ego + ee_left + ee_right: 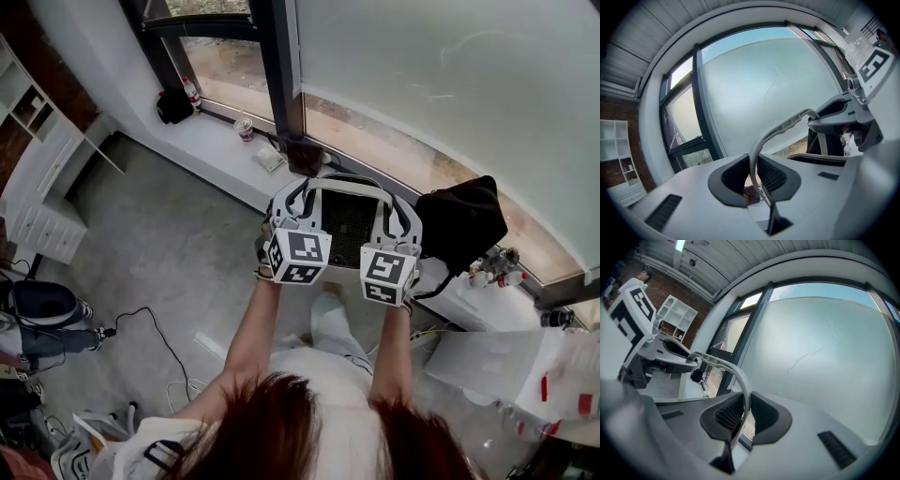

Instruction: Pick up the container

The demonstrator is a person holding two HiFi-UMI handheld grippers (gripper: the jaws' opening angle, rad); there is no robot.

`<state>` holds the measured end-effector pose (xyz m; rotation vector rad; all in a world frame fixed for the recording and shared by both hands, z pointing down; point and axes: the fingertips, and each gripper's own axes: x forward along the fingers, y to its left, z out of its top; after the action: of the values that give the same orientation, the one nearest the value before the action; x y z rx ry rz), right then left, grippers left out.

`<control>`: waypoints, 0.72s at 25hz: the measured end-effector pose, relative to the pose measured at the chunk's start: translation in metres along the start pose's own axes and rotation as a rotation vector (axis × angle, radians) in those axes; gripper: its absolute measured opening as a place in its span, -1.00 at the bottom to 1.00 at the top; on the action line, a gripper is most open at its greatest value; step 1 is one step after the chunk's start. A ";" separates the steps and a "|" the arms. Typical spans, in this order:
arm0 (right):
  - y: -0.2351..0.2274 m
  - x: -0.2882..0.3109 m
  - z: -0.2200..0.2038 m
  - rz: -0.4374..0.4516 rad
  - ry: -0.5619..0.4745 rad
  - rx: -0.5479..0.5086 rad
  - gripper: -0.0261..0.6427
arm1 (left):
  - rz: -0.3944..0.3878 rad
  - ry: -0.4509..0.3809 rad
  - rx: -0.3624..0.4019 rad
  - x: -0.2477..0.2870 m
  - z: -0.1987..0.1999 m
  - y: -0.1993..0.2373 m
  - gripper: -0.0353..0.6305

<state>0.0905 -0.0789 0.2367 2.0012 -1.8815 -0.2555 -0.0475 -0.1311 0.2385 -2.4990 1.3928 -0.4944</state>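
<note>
I hold the container up in front of me over the floor; it shows a dark mesh inside and a pale curved handle. My left gripper clamps the handle's left end and my right gripper its right end. In the left gripper view the handle runs from between the black pads of the left gripper up toward the right gripper. In the right gripper view the handle arches from the pinched jaws of the right gripper toward the left gripper. Both are shut on it.
A window ledge runs below a large frosted pane and carries a cup, a bottle and a small black bag. A bigger black bag sits at the right. A white shelf unit stands left; cables cross the grey floor.
</note>
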 end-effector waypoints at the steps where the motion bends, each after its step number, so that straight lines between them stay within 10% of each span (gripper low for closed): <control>1: 0.000 -0.004 0.004 -0.001 -0.008 0.003 -0.74 | 0.000 -0.004 -0.002 -0.005 0.003 0.000 -0.69; 18: 0.004 -0.067 0.066 -0.034 -0.101 0.004 -0.74 | -0.002 -0.071 0.014 -0.081 0.049 0.018 -0.69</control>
<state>0.0552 -0.0226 0.1701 2.0604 -1.9102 -0.3682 -0.0817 -0.0689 0.1731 -2.4820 1.3558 -0.4100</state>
